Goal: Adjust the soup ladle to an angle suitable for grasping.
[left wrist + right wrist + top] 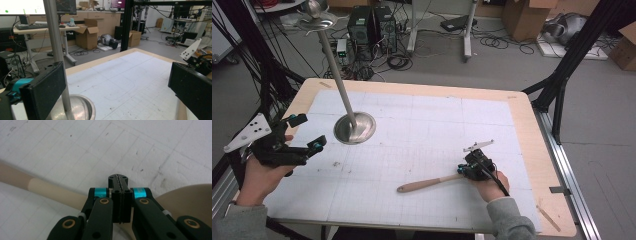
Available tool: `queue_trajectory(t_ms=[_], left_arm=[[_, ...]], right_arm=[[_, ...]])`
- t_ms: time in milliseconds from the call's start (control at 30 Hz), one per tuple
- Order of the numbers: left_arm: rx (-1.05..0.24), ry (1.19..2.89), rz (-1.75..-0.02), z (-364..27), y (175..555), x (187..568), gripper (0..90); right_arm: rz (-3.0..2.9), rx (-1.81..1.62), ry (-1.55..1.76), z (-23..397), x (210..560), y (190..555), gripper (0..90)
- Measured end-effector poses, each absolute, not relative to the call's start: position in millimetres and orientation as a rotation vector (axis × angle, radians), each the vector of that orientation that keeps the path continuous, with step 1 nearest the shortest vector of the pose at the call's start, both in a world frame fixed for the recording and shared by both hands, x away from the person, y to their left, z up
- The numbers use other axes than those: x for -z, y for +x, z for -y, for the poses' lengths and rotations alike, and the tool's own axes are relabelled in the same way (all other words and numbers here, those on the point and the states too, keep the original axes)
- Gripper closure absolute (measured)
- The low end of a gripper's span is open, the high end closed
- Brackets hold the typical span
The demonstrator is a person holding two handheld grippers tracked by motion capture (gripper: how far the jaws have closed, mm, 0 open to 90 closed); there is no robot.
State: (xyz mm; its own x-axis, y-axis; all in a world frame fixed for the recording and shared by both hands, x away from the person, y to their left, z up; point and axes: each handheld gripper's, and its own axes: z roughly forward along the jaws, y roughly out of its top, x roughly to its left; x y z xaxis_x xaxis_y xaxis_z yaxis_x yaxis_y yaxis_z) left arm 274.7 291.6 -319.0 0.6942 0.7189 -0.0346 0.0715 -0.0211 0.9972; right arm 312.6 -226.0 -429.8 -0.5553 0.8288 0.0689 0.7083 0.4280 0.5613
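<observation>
A wooden spoon (427,184) lies on the white gridded mat (422,125), handle toward the left. My right gripper (472,169) is at its bowl end. In the right gripper view the right gripper (118,180) has its jaws pressed flat together, just above the spoon's neck, with the handle (50,190) running left and the bowl (185,197) at the right. I cannot tell whether the jaws touch the spoon. My left gripper (308,131) is held over the table's left edge, open and with nothing between its jaws (115,95).
A metal stand with a round dished base (354,127) and a tall slanting pole (334,70) rises just right of the left gripper; the pole (56,37) stands close to its left jaw. Black frame posts, cables and boxes surround the table.
</observation>
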Motion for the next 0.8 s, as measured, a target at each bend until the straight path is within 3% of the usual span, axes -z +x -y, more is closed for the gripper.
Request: queue_trajectory(t_ms=[567, 800], left_arm=[[-0.567, 1.534, -0.667, -284, 280, 319, 1.9], [-0.567, 1.529, -0.673, -285, 281, 319, 1.9]], right_arm=[[-2.461, -0.75, 1.285, 226, 427, 276, 90.0], [-2.486, -0.977, 1.119, 211, 410, 262, 90.0]])
